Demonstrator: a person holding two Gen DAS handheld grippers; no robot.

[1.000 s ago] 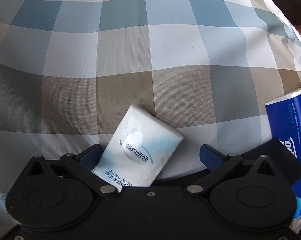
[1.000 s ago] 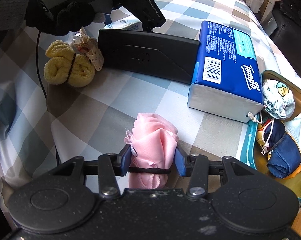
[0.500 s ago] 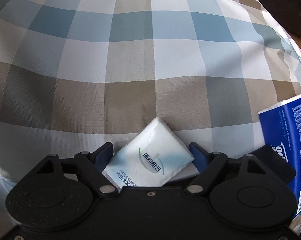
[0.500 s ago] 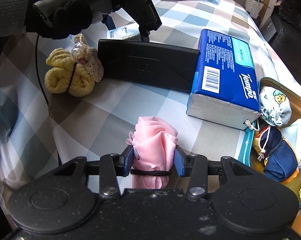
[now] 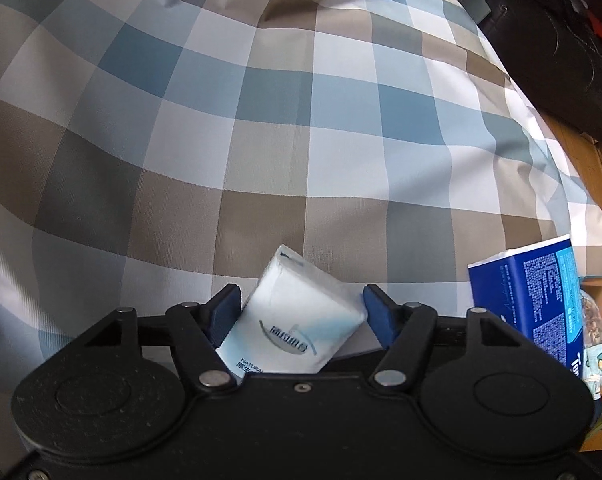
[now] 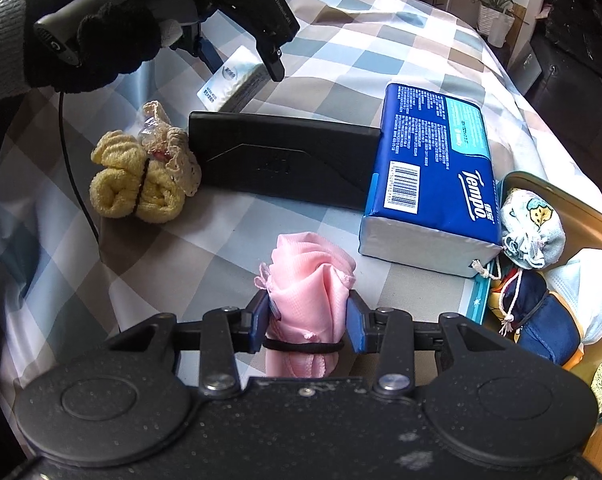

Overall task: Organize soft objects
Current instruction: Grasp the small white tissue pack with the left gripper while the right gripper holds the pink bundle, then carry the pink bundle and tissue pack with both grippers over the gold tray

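A black-gloved hand tilts the left tongs steeply downward, just closed on a white tissue pack, while the right tongs pinch a banded pink cloth roll.

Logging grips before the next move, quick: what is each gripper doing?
Left tongs: just closed on the small white tissue pack.
Right tongs: shut on the pink cloth bundle.

Ahead of the left tool the checked tabletop is free; the blue tissue pack blocks its right side.
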